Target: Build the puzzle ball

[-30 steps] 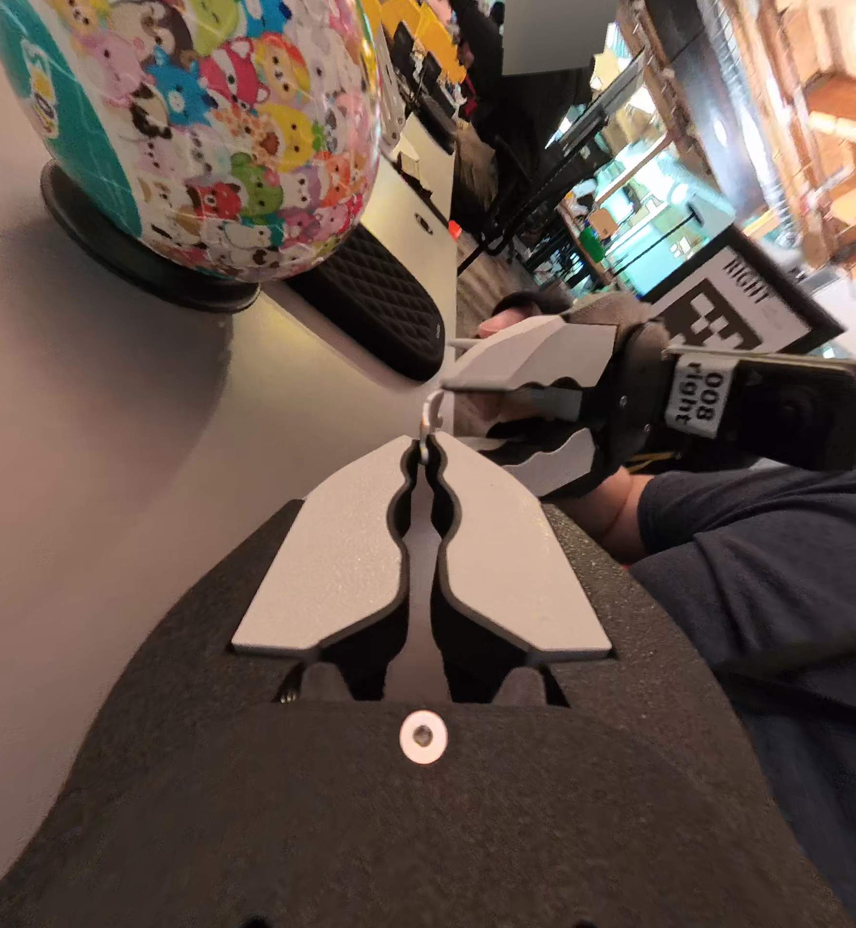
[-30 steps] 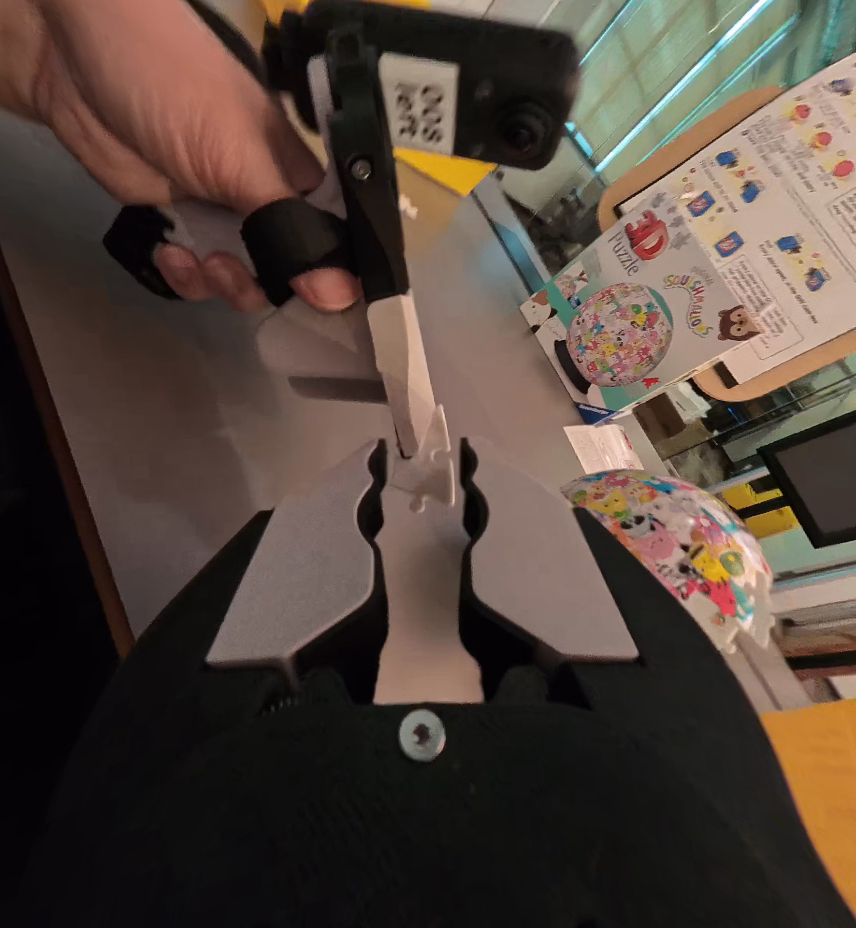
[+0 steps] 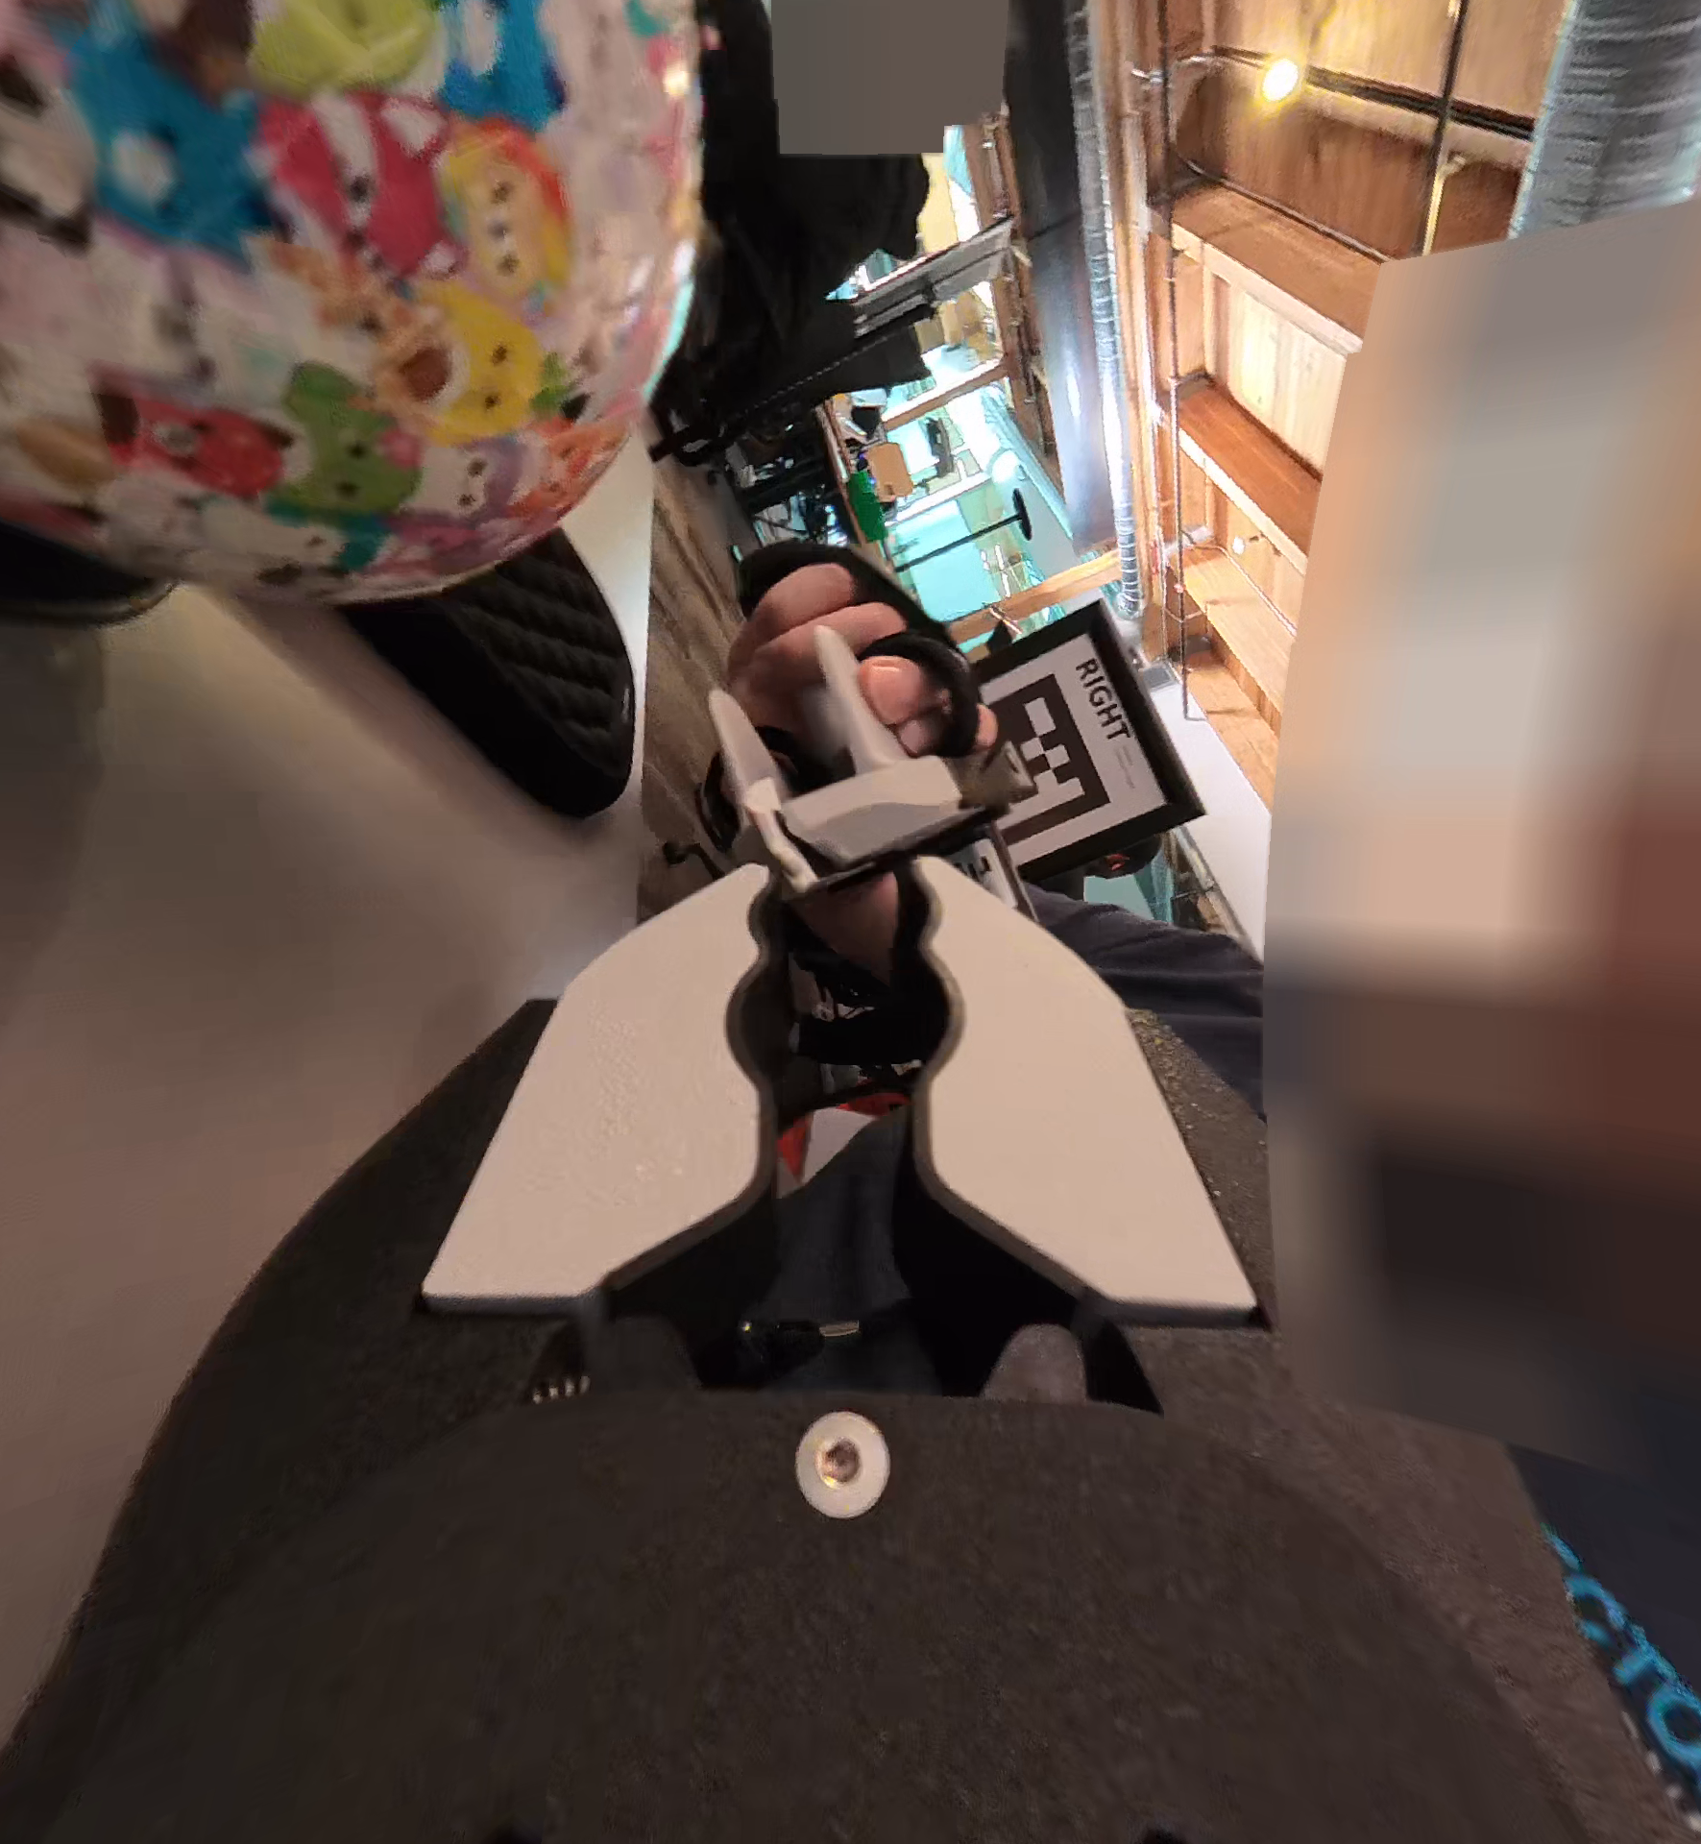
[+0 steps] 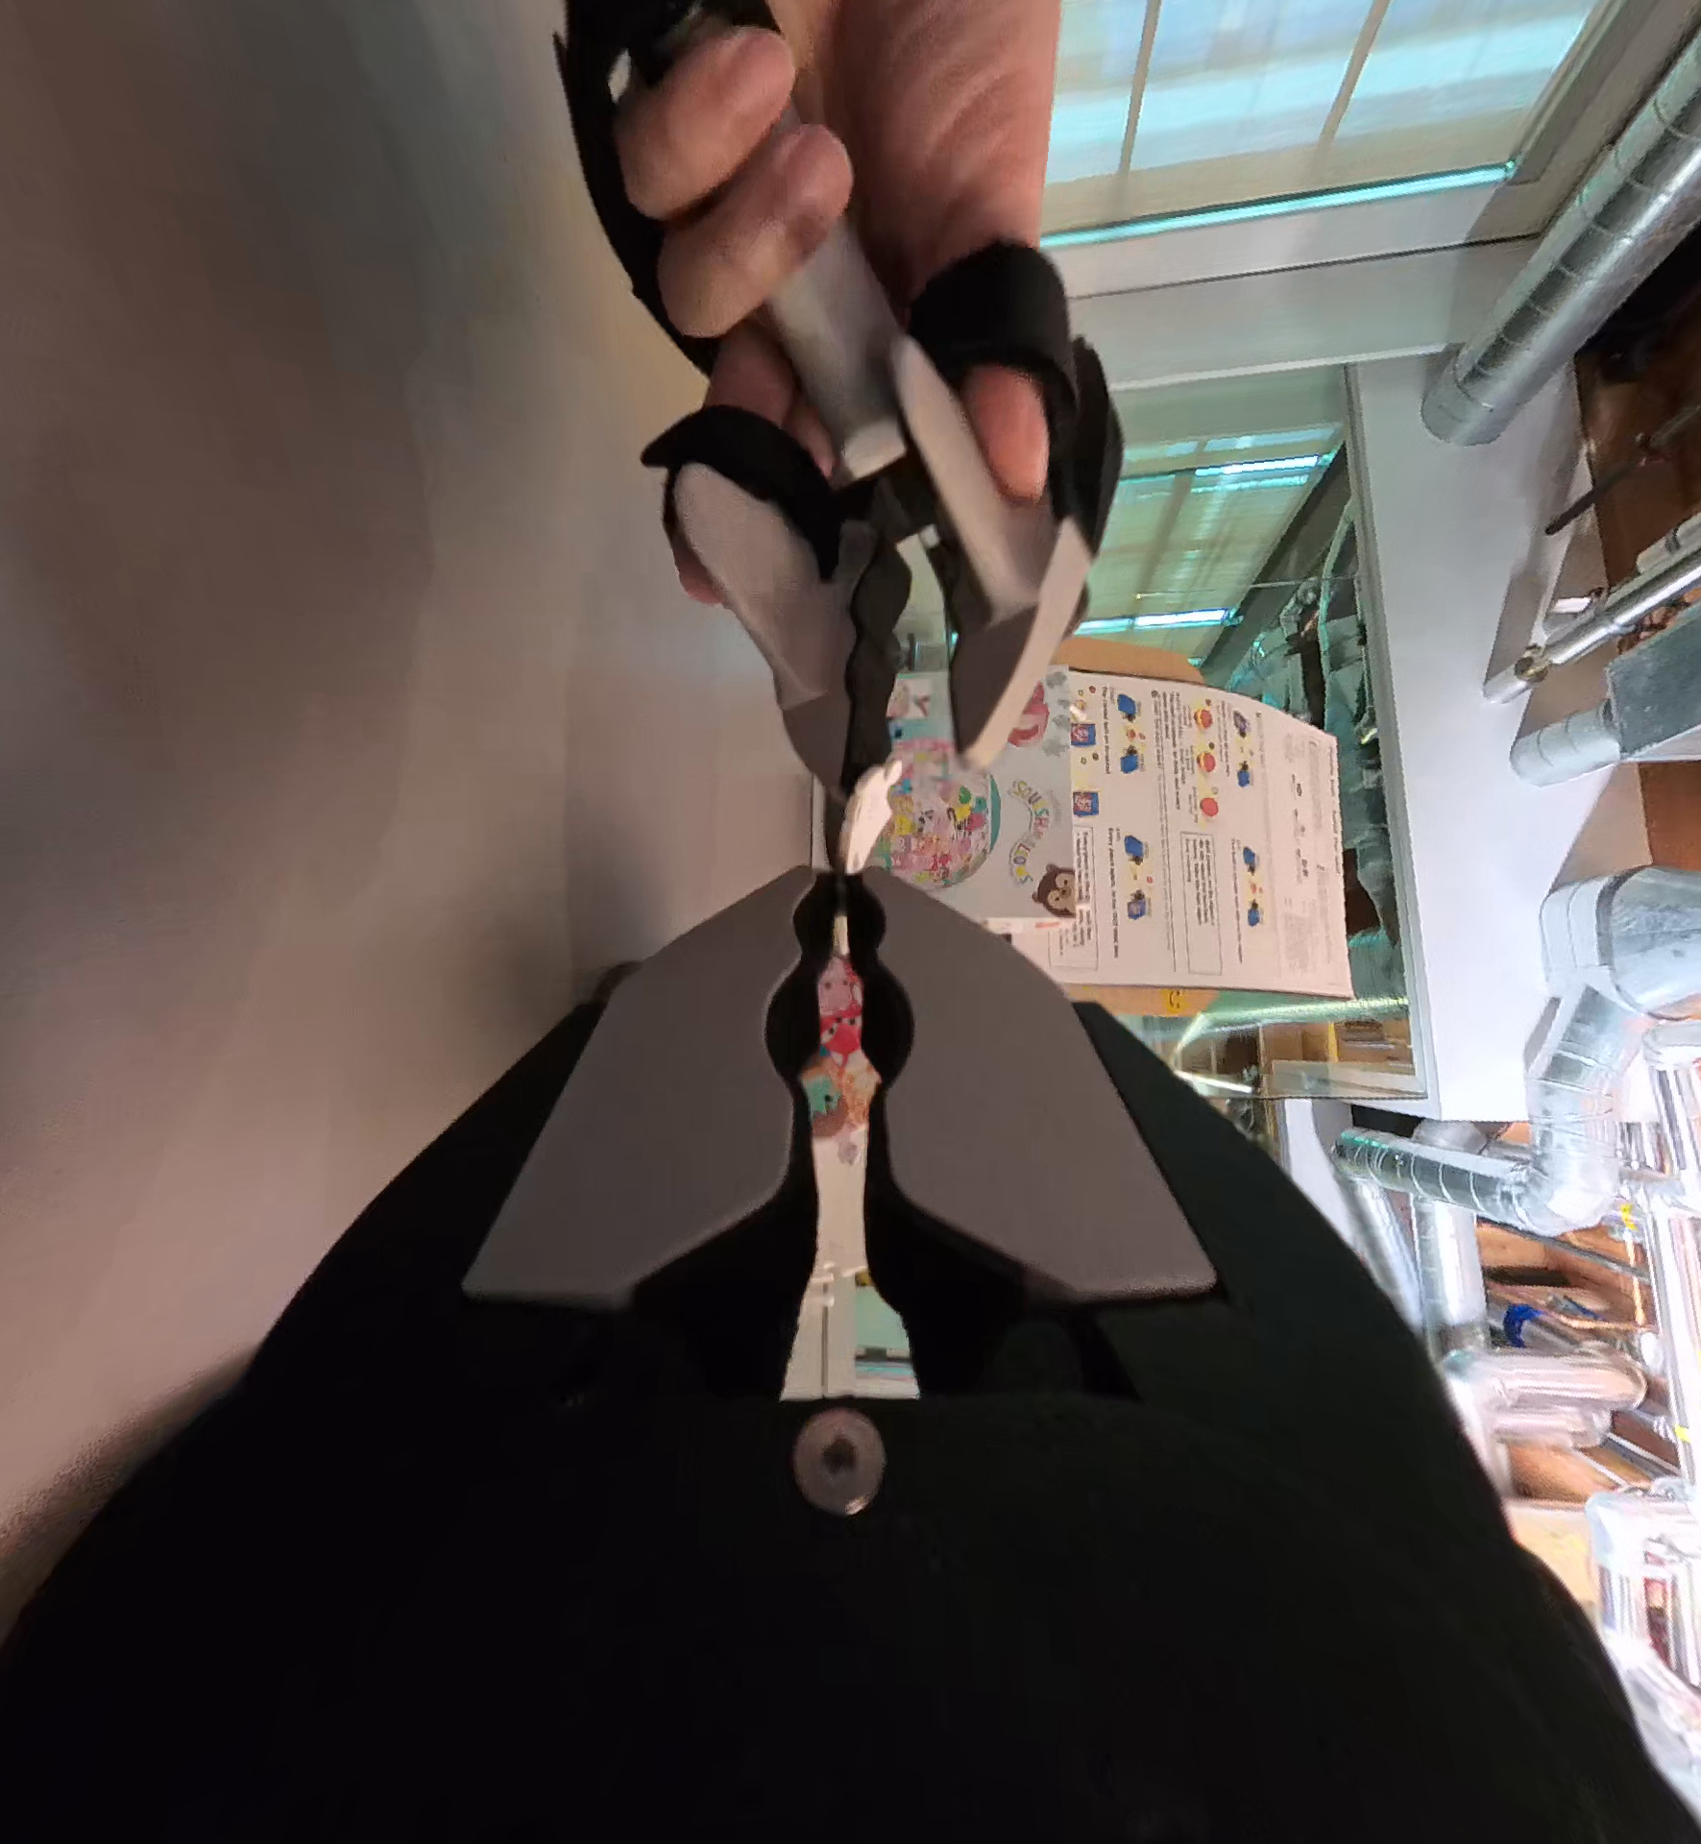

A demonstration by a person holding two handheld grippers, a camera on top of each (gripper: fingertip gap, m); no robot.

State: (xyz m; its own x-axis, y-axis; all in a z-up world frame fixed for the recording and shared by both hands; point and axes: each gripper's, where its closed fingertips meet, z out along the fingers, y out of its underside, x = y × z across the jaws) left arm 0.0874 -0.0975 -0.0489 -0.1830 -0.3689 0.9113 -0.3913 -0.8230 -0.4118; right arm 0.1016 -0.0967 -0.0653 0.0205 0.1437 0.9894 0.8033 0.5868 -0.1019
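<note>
The colourful puzzle ball [image 3: 277,279] sits on a black stand [image 3: 18,569] at the top left of the left wrist view. Part of it shows through the finger gap in the right wrist view [image 4: 841,1028]. My right gripper [image 4: 841,883] is shut on a white puzzle piece [image 4: 866,813], held edge-on at its tips in the air. My left gripper [image 3: 841,883] is open and empty, its jaws apart. In the right wrist view it [image 4: 901,758] faces the piece's far end. The right gripper [image 3: 816,848] shows just ahead of the left fingertips.
A black textured pad [image 3: 527,689] lies on the grey table [image 3: 227,998] beside the ball. The puzzle box [image 4: 986,848] and an instruction sheet [image 4: 1225,848] stand behind. A framed marker card [image 3: 1086,748] is behind the right hand. A person's dark sleeve [image 3: 1155,978] is close. The tips of both grippers are at nearly the same place.
The left gripper was shut on the white piece and has opened and let go. The right gripper, open around it before, has shut on it. Both grippers turned; the ball looks nearer.
</note>
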